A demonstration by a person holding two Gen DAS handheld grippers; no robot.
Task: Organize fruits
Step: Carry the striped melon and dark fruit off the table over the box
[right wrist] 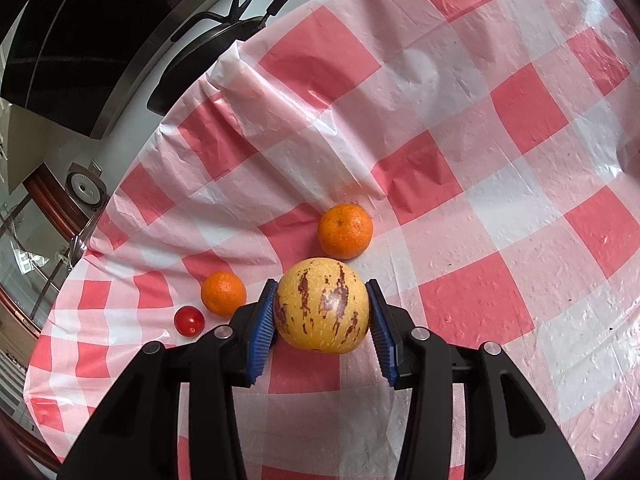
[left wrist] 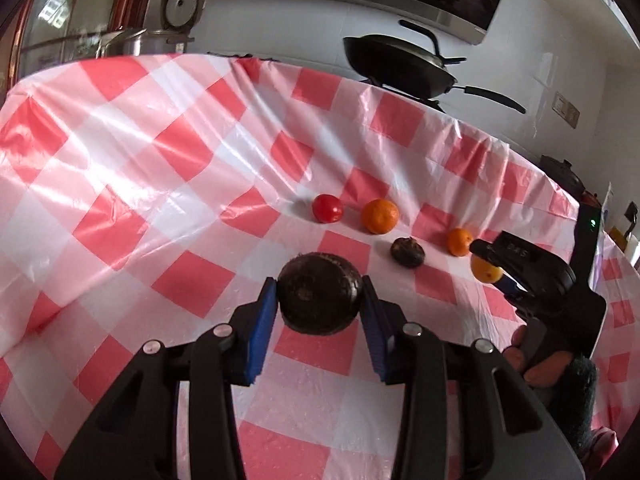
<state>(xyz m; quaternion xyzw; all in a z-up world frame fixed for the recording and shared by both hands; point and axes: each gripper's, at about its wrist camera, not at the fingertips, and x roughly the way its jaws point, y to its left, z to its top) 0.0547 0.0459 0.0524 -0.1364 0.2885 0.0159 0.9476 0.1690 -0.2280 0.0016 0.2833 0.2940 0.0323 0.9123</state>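
Both claws are clamped: your left claw (left wrist: 320,300) on a dark fruit (left wrist: 319,293), your right claw (right wrist: 322,312) on a speckled yellow fruit (right wrist: 322,306). Round skins may slip, and releasing could bump the orange (right wrist: 345,231) at 12 o'clock.

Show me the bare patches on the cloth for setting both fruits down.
Bare cloth lies left of the tomato, toward the steel pot. More opens right of the nearer orange. It is crowded along the row from the tomato past the small dark fruit.
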